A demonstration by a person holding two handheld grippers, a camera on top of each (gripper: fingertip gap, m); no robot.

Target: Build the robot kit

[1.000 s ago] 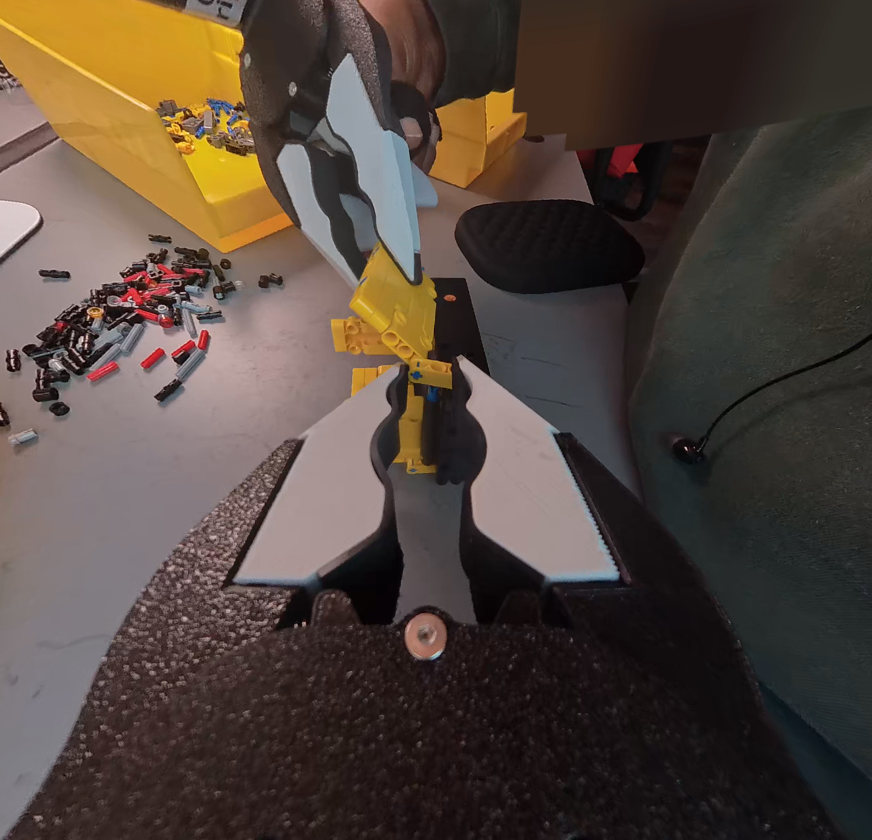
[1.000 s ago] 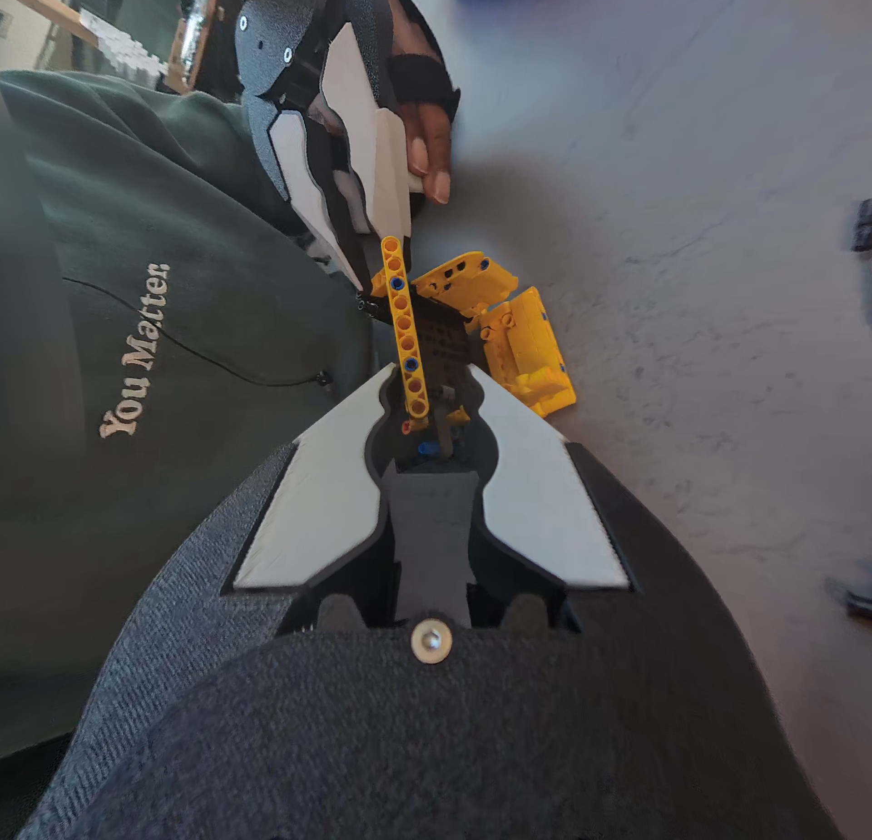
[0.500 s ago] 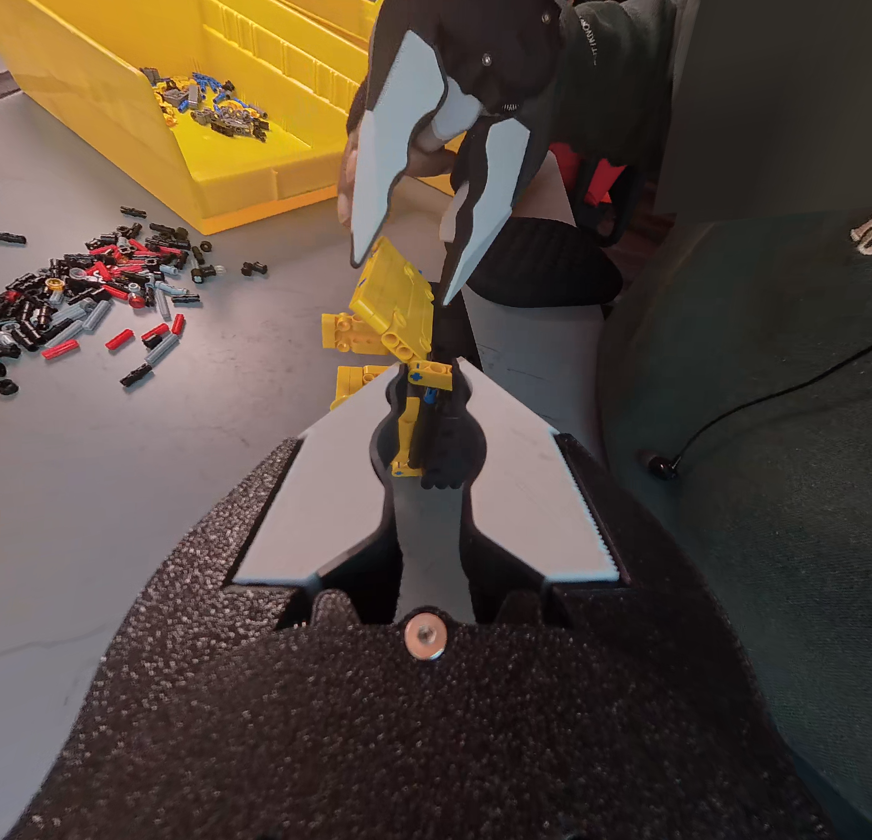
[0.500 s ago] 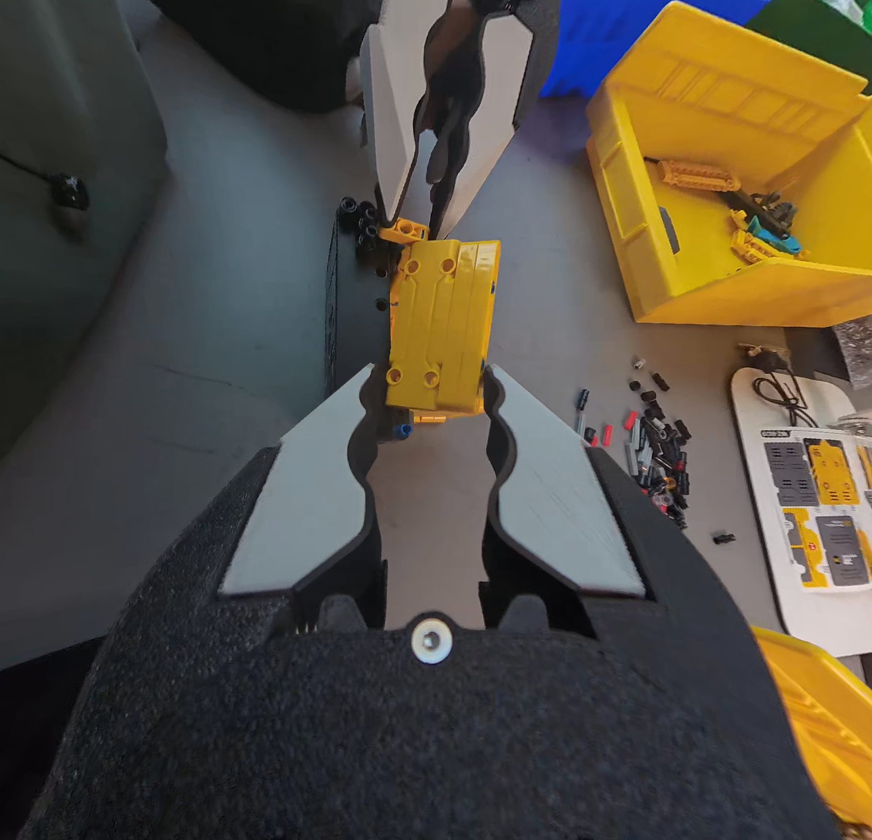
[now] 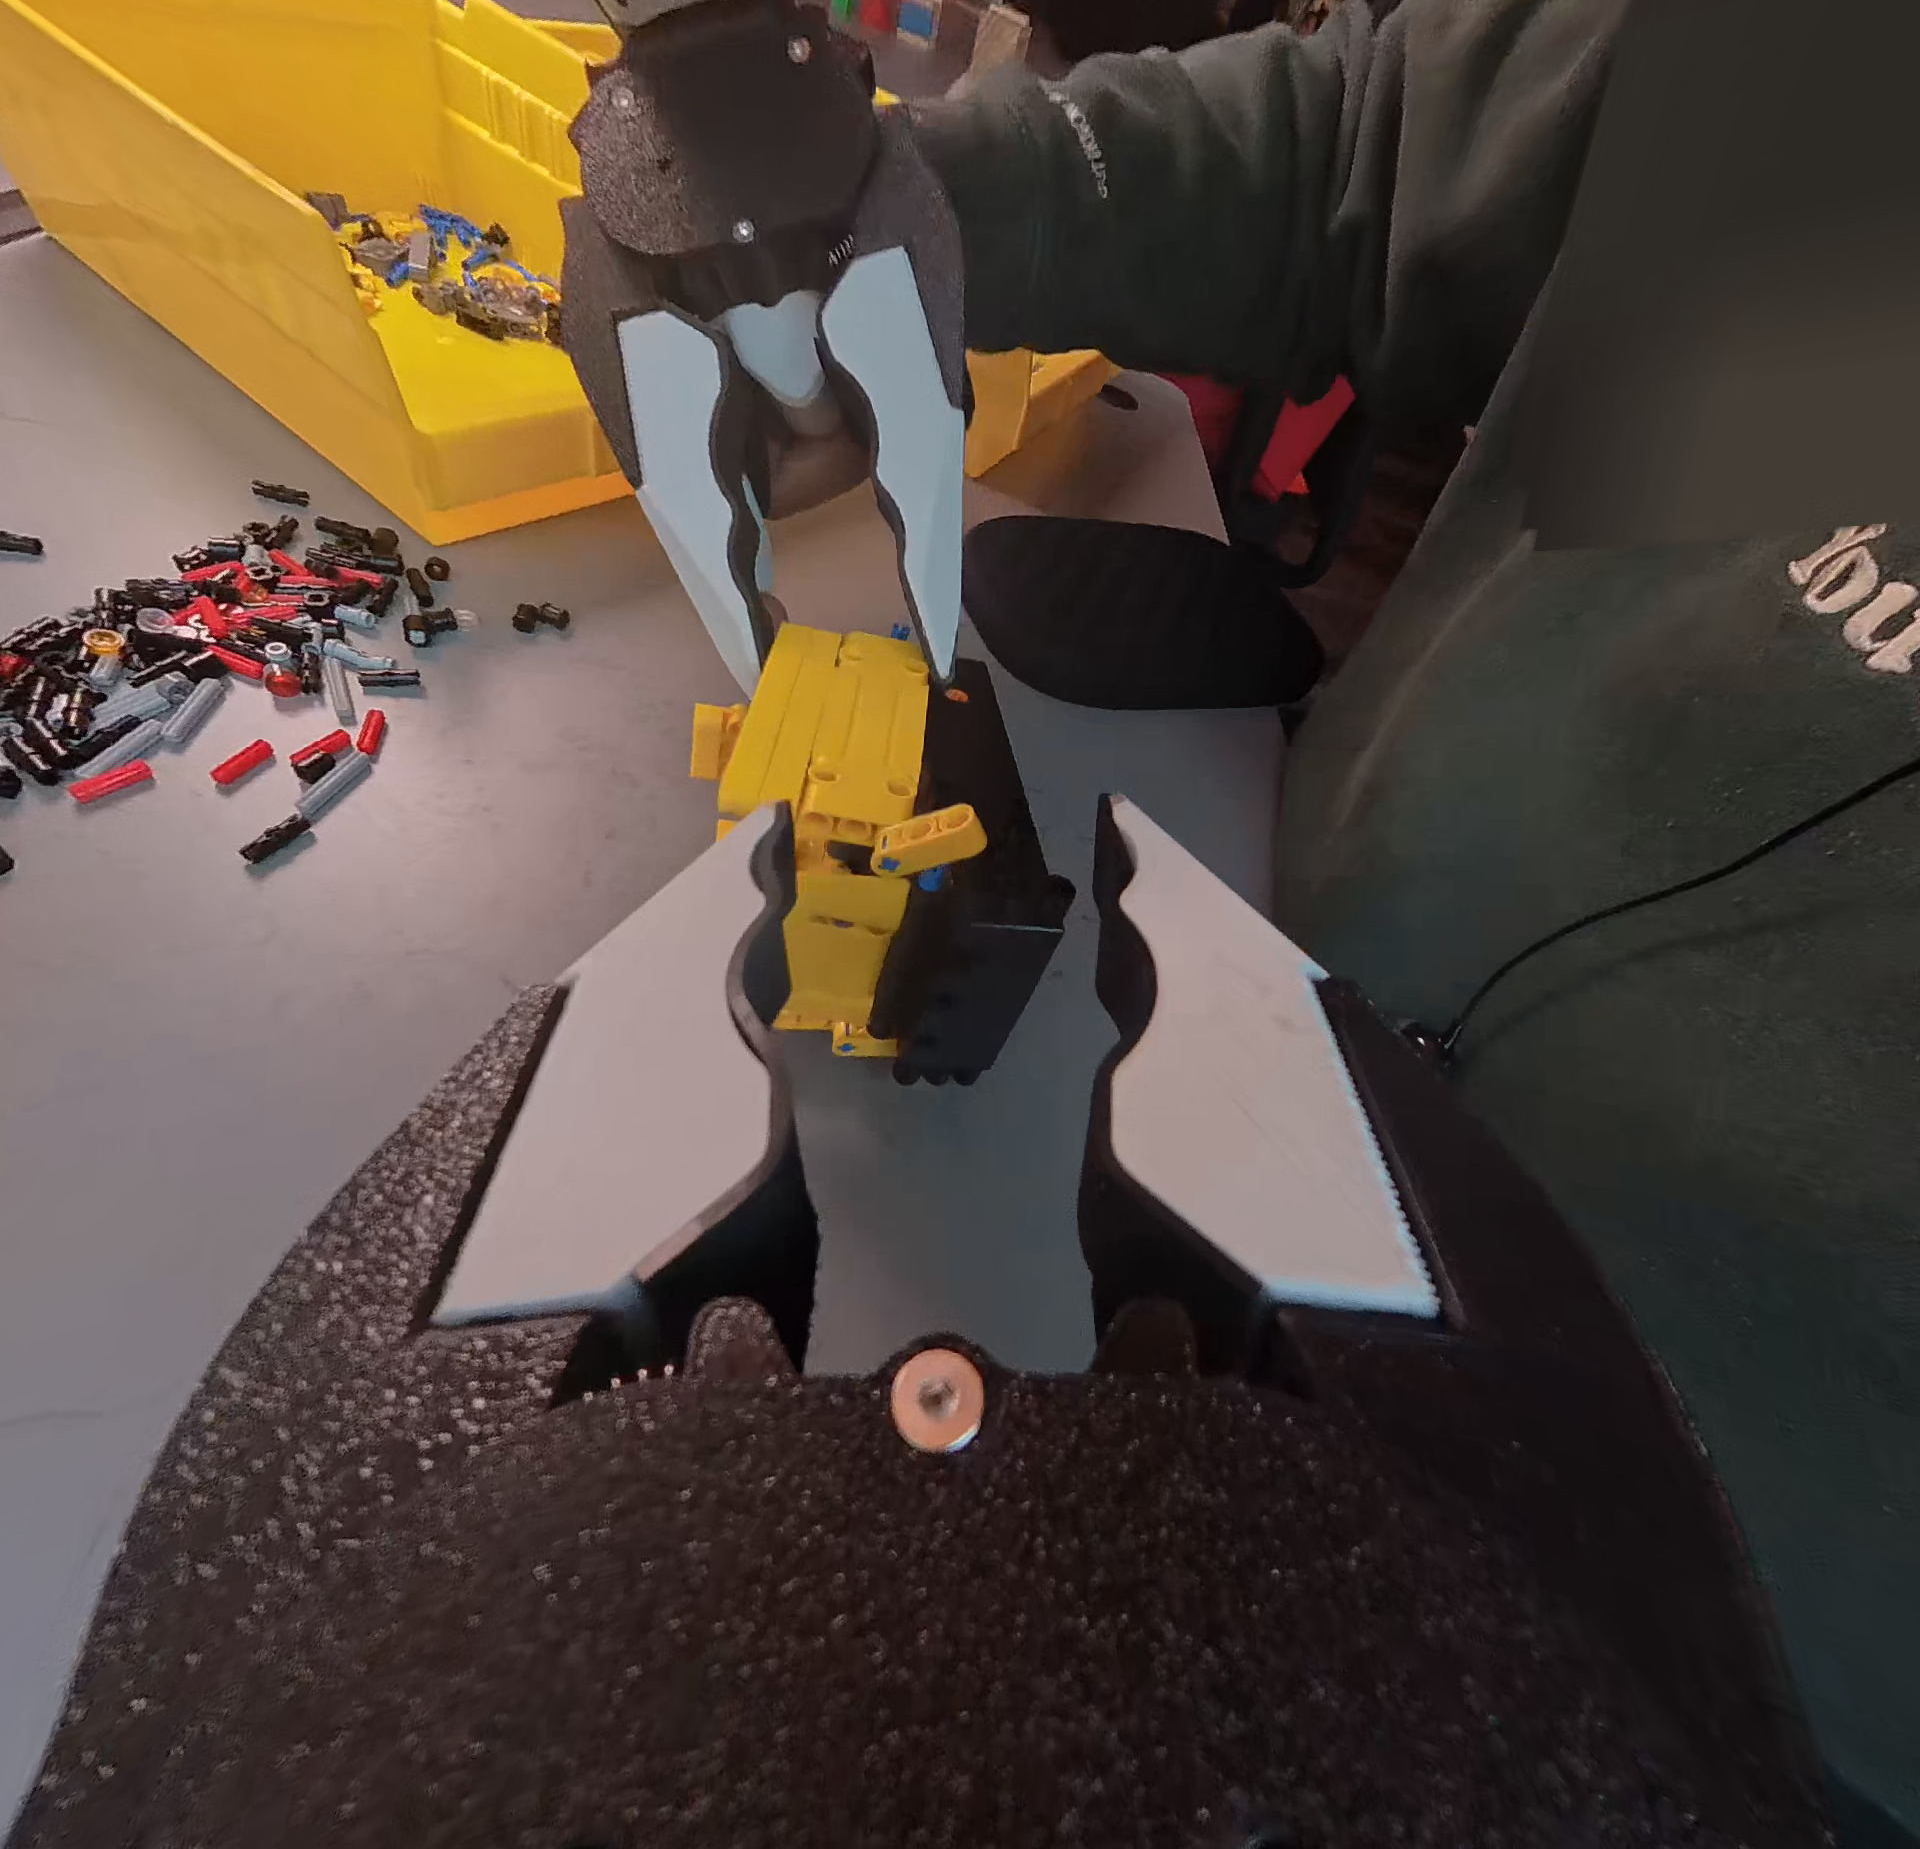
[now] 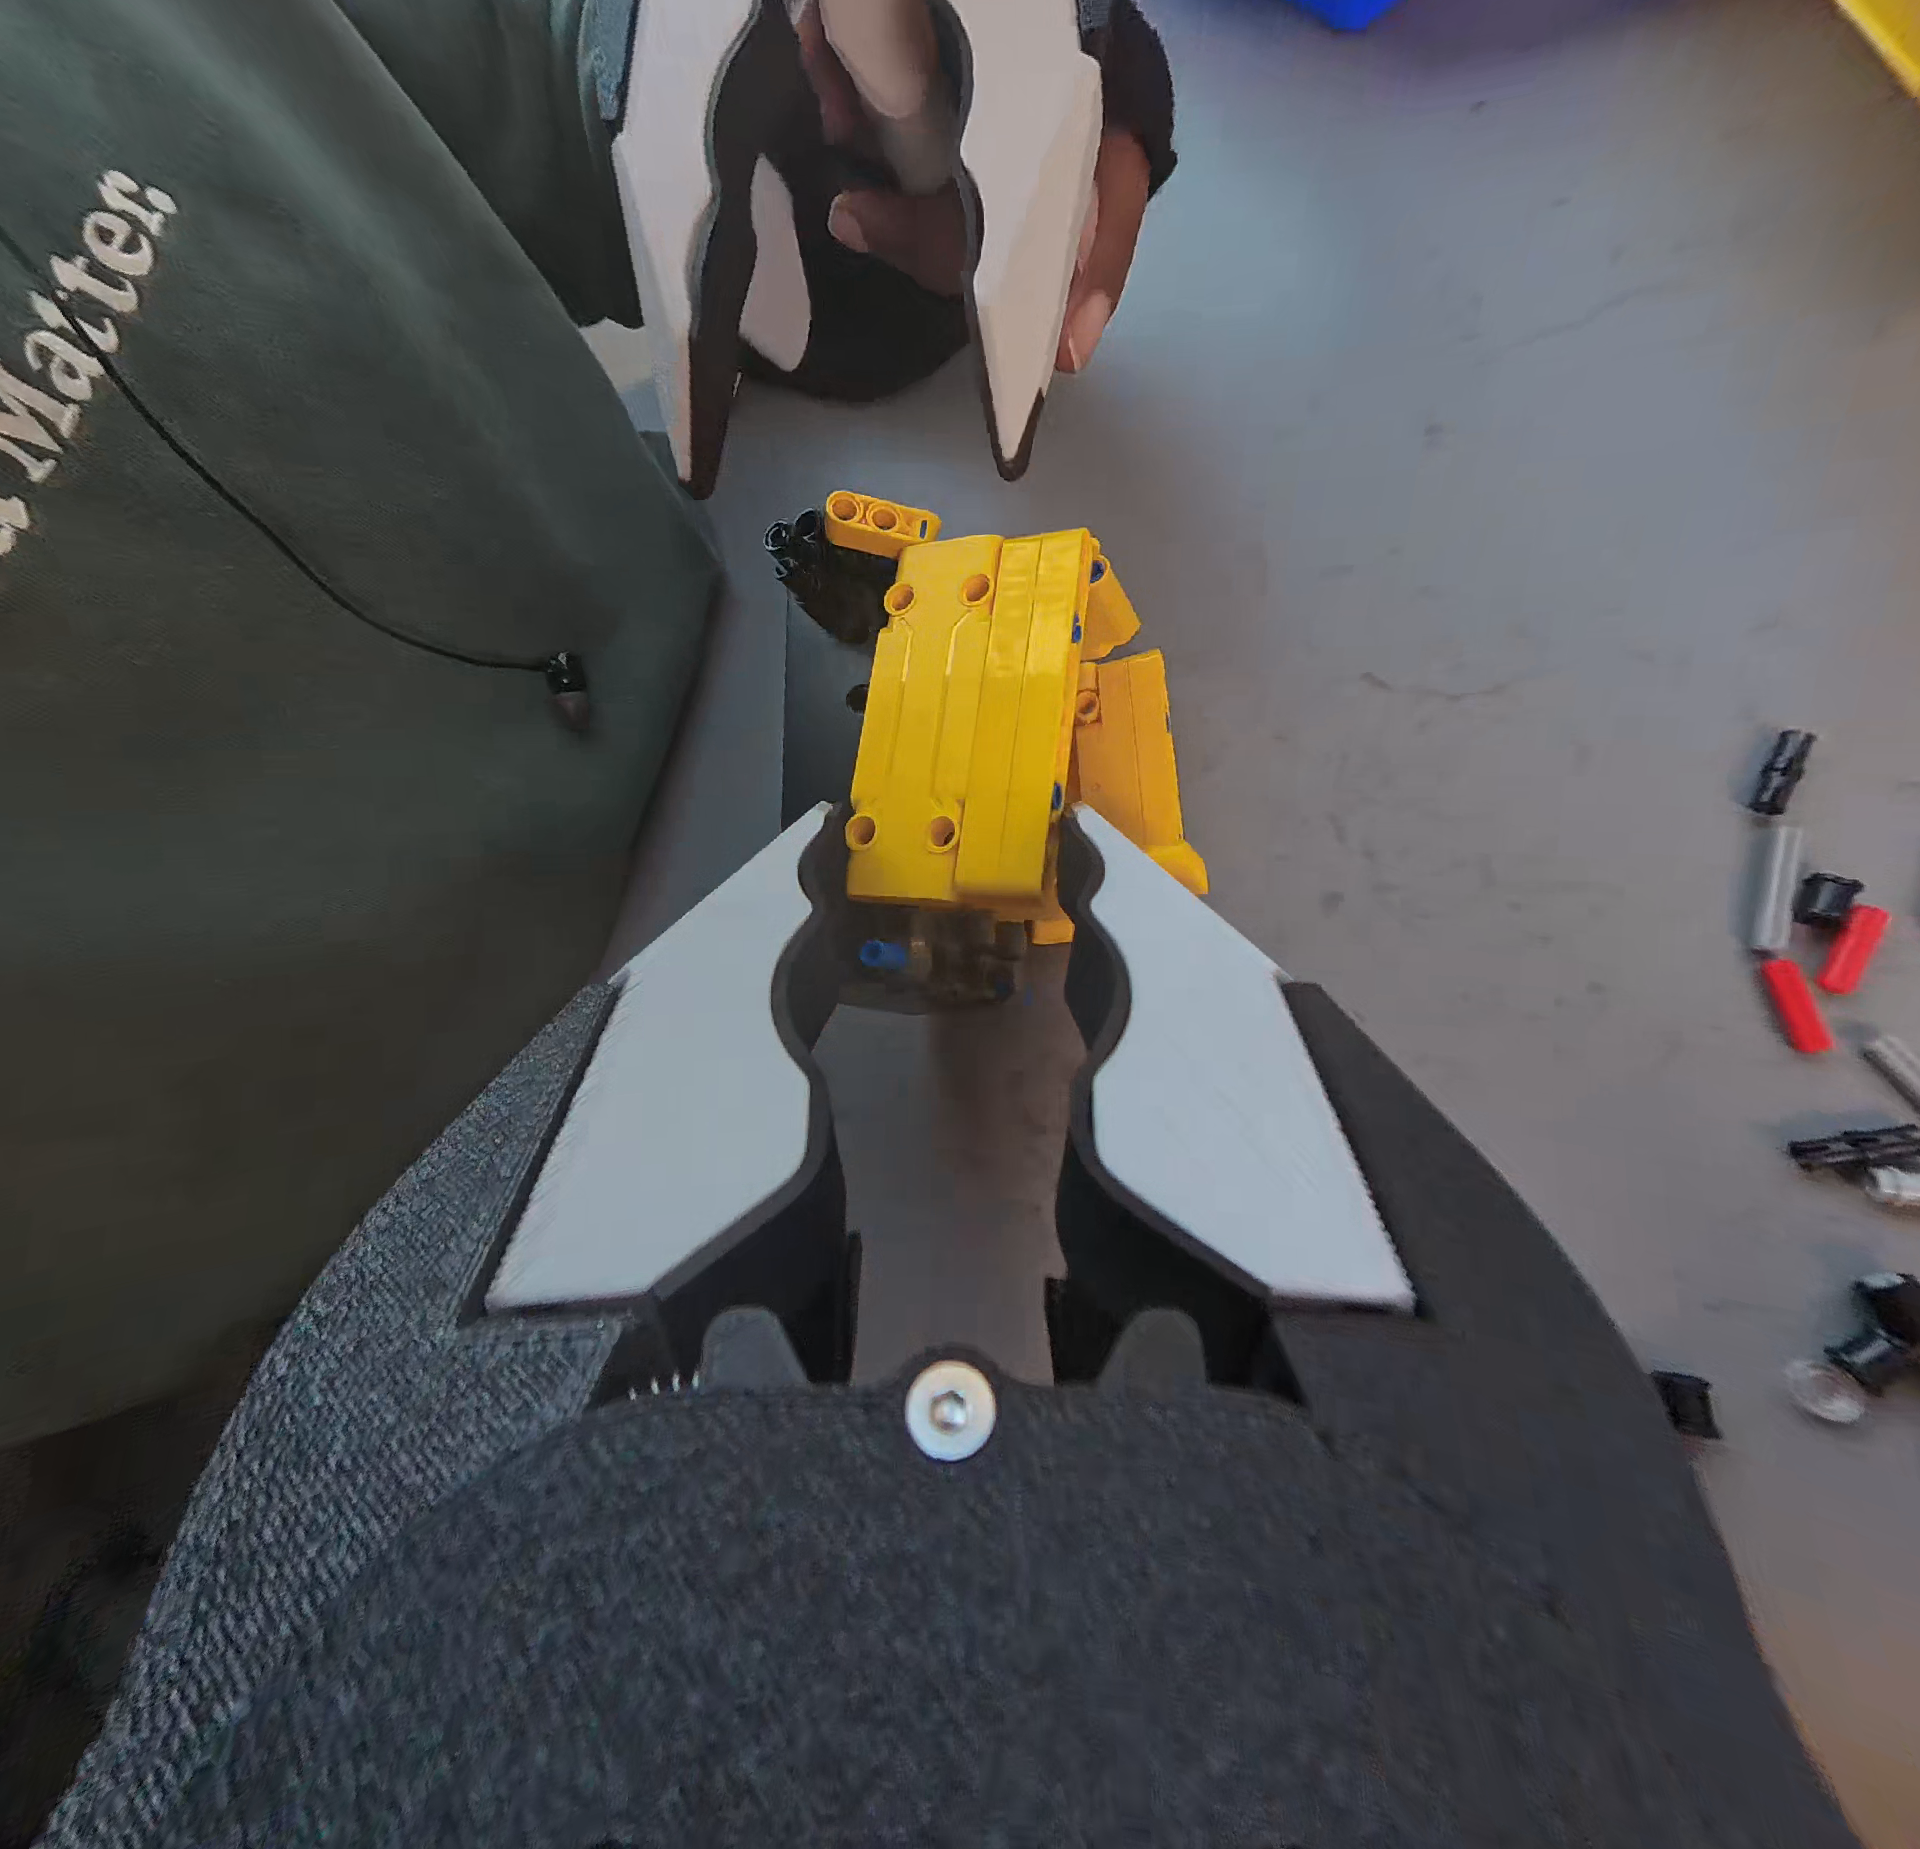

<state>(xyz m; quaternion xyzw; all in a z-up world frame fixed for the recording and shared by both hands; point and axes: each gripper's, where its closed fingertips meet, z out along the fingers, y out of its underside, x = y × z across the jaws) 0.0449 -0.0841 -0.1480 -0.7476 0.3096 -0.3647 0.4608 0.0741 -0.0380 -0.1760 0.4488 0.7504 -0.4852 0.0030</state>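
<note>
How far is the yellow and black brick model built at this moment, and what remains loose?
Done: yellow panels and a black block are joined into one yellow and black brick model. In hand: the right gripper clamps its yellow panel; the left gripper is open around its near end, not gripping. Left: a pile of loose pieces lies unused beside the yellow bin.

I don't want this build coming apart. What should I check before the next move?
1. Right hand-held gripper straddles the yellow-and-black model: ok.
2. Its fingers actually clamp the model: cannot tell.
3. Left hand-held gripper open: ok.
4. Short yellow beam sits straight on the model: not ok, it is tilted.
5. Loose pieces lie apart from the model on the grey table: ok.
</note>
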